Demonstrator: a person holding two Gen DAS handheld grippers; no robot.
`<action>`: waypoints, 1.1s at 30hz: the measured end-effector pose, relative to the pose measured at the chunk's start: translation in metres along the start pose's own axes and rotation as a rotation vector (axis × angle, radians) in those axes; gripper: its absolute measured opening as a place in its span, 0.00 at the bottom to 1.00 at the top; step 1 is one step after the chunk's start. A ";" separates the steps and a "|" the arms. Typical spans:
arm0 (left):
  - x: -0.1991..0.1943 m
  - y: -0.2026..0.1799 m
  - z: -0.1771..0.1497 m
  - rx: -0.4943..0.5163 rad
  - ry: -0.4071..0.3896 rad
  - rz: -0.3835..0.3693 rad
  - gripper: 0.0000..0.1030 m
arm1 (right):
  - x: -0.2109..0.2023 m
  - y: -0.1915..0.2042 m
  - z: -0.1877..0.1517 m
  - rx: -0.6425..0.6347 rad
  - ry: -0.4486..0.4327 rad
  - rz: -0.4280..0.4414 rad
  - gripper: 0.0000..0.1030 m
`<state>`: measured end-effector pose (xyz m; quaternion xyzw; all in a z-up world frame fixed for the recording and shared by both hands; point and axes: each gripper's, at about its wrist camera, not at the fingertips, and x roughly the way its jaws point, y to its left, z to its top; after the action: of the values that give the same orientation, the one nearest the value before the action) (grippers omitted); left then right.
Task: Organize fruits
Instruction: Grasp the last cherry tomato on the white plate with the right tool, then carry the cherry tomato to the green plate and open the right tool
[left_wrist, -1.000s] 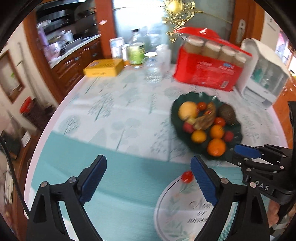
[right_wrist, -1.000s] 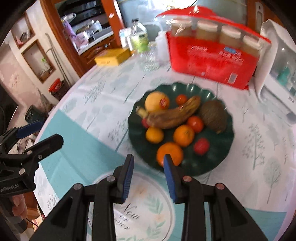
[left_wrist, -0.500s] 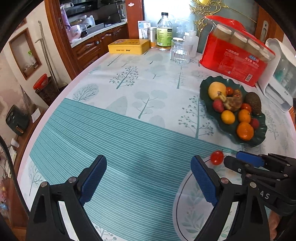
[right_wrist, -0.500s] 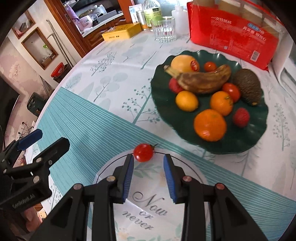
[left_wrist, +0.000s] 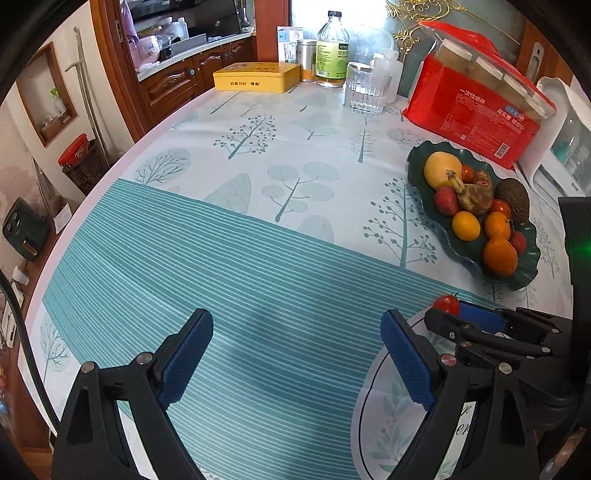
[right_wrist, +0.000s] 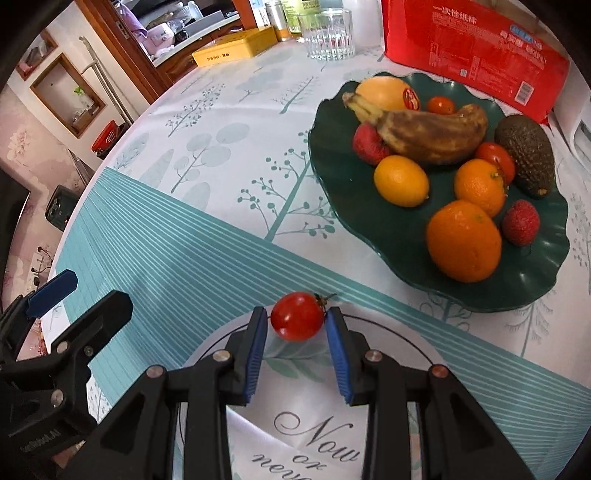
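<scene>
A small red tomato (right_wrist: 297, 315) lies on the tablecloth at the rim of a round white mat (right_wrist: 314, 424). My right gripper (right_wrist: 295, 317) has come down over it, jaws narrowly parted, the tomato between the blue fingertips (right_wrist: 258, 332) with a sliver of gap on its left. In the left wrist view the tomato (left_wrist: 446, 304) peeks over the right gripper (left_wrist: 448, 314). The dark green plate (right_wrist: 369, 240) holds a brown banana (right_wrist: 424, 133), oranges (right_wrist: 463, 240), an avocado (right_wrist: 526, 155) and other fruit. My left gripper (left_wrist: 295, 325) hangs open over the striped cloth, holding nothing.
Behind the plate (left_wrist: 417, 162) stands a red pack of cups (left_wrist: 472, 110), with a white appliance (left_wrist: 565, 147) to its right. A glass (left_wrist: 365, 88), a bottle (left_wrist: 332, 51) and a yellow tin (left_wrist: 256, 75) line the far edge. The table's rounded edge runs along the left.
Both grippers have sunk toward the table. The tomato, ahead of the right fingertips half a second ago, now sits between them. Neither jaw width has changed.
</scene>
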<state>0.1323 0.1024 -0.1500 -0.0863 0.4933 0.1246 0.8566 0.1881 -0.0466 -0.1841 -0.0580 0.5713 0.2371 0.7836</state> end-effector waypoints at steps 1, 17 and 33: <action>0.001 0.000 0.000 -0.002 0.001 -0.002 0.89 | 0.001 0.000 0.000 0.000 -0.001 -0.001 0.32; 0.005 -0.019 -0.005 0.040 0.043 -0.035 0.89 | -0.011 -0.002 -0.021 -0.046 -0.019 -0.045 0.27; -0.011 -0.066 -0.004 0.099 0.091 -0.131 0.89 | -0.059 -0.039 -0.034 0.004 -0.079 -0.082 0.27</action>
<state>0.1437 0.0369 -0.1406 -0.0814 0.5307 0.0395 0.8427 0.1620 -0.1113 -0.1486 -0.0704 0.5378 0.2055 0.8146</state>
